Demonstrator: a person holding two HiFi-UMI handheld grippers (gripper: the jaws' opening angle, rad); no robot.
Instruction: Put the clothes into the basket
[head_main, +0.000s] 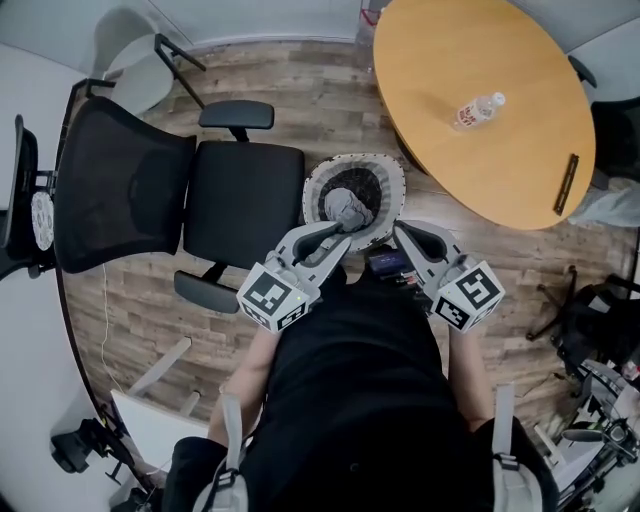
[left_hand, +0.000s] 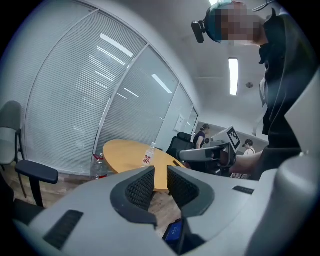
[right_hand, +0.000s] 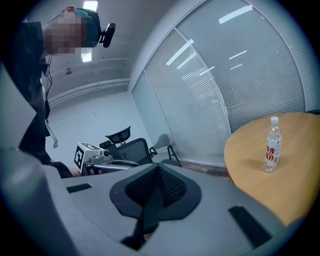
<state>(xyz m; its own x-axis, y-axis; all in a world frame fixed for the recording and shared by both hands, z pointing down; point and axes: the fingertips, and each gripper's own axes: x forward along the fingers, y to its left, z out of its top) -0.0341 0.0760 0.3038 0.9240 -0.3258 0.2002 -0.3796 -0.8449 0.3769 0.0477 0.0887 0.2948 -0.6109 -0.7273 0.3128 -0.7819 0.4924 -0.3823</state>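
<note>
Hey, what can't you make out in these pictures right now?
- Head view: near rim of the basket, behind the left tool and right tool.
- Head view: how many clothes lie inside; bunched and too small.
- Right gripper view: label print on the bottle; too small.

The left tool (head_main: 343, 229) and the right tool (head_main: 401, 233) were held forward side by side, tipped slightly downward. The left tool's jaws stood narrowly apart with nothing between them, while the right tool's jaws were pressed together.
</note>
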